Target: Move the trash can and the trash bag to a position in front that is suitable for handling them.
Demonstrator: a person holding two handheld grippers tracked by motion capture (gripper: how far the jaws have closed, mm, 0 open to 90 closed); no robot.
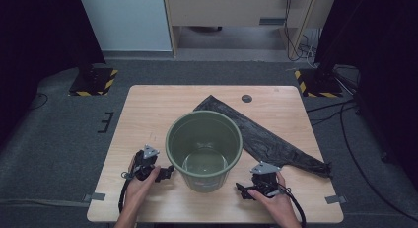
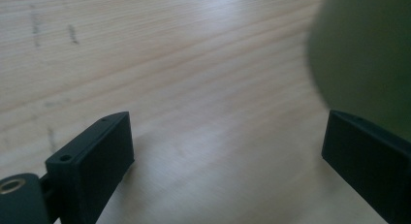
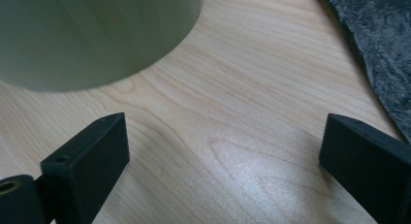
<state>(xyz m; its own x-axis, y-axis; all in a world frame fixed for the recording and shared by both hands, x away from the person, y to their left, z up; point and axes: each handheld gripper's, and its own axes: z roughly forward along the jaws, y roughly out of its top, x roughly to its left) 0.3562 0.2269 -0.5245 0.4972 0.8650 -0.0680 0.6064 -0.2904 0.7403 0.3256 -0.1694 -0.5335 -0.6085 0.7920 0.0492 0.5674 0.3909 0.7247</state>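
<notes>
With both tongs, left (image 1: 166, 172) and right (image 1: 240, 188), gaping empty beside the green bin (image 1: 203, 150) mid-surface, you risk tipping it while dragging the black bag (image 1: 268, 139) from behind

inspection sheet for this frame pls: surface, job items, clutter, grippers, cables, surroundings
Surface: light wooden table, grey tape tabs at both front corners, a dark round spot near the far edge.
Job's things: green bin upright at centre, nothing inside; black bin bag lying flat behind and right of it, partly hidden by the bin.
Clutter: nothing seen.
Grippers: left gripper and right gripper flank the bin near the front edge, both open, fingers over bare wood, holding nothing.
Cables: one trails from each gripper towards the person; more lie on the floor at far right.
Surroundings: grey carpet, two hazard-striped stand bases, wooden furniture behind.
</notes>
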